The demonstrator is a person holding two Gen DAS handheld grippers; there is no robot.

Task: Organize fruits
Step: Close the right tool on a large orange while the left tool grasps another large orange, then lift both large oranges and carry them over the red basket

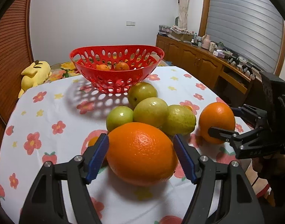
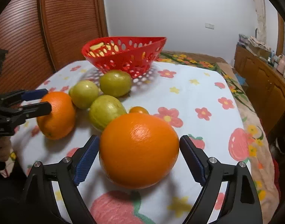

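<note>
Between the blue-padded fingers of the left gripper [image 1: 140, 156] sits a large glossy orange [image 1: 140, 154], bracketed but ungripped; the right gripper [image 2: 138, 158] likewise stands wide around a second round orange [image 2: 138, 150], both likely poised for the red perforated plastic basket [image 1: 116, 69] beyond.

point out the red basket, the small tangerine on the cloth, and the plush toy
red basket [image 1: 123, 78], left wrist view, front wall.
small tangerine [image 2: 139, 109], right wrist view, its visible top, behind the big orange.
plush toy [image 1: 36, 72], left wrist view, middle of its yellow body.
</note>
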